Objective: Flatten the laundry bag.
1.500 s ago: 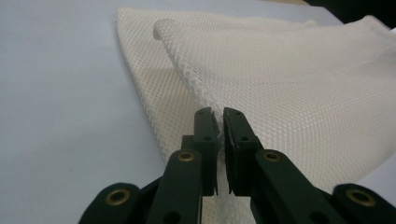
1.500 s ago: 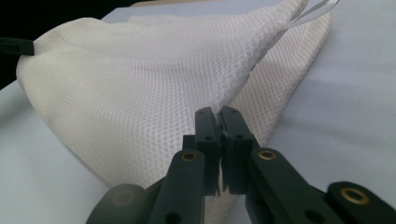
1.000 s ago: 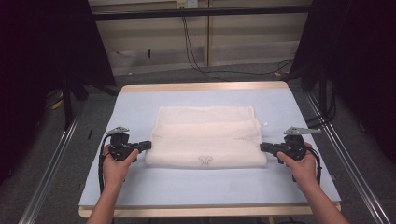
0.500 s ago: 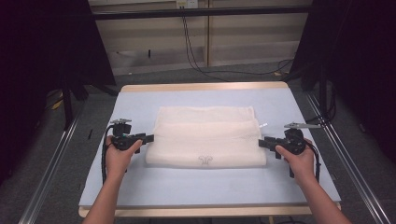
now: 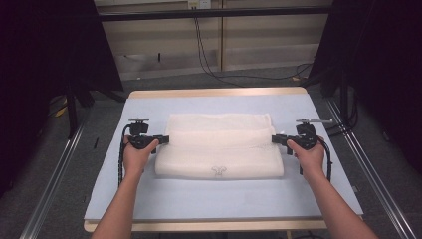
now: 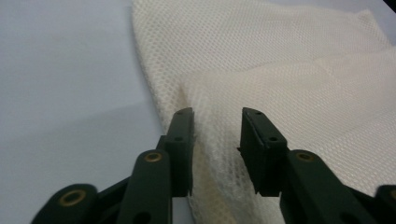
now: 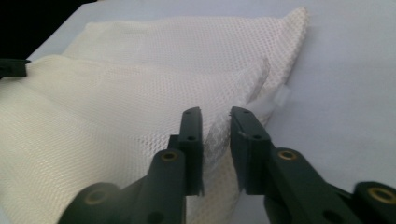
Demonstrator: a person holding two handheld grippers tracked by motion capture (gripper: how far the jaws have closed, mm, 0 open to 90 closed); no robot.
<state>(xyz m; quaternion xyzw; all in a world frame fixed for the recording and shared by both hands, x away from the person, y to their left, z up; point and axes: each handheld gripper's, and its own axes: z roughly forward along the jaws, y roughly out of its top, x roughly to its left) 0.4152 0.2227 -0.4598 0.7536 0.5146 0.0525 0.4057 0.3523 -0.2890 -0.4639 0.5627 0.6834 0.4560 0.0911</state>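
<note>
Folded cream mesh cloth (image 5: 219, 147) lying mid-table on pale blue tabletop (image 5: 209, 194). Left gripper (image 6: 215, 140) parted, straddling cloth's left fold edge. Right gripper (image 7: 215, 135) narrowly parted around right edge, not clenched.

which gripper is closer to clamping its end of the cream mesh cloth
Right, probably. The right gripper has narrower jaws with the folded cream mesh cloth edge between them; the left gripper gapes wider around its edge.

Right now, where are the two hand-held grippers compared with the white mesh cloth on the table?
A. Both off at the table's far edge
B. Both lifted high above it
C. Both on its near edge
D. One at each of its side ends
D: in the high view the left gripper sits at the left end of the cloth and the right gripper at its right end.
</note>
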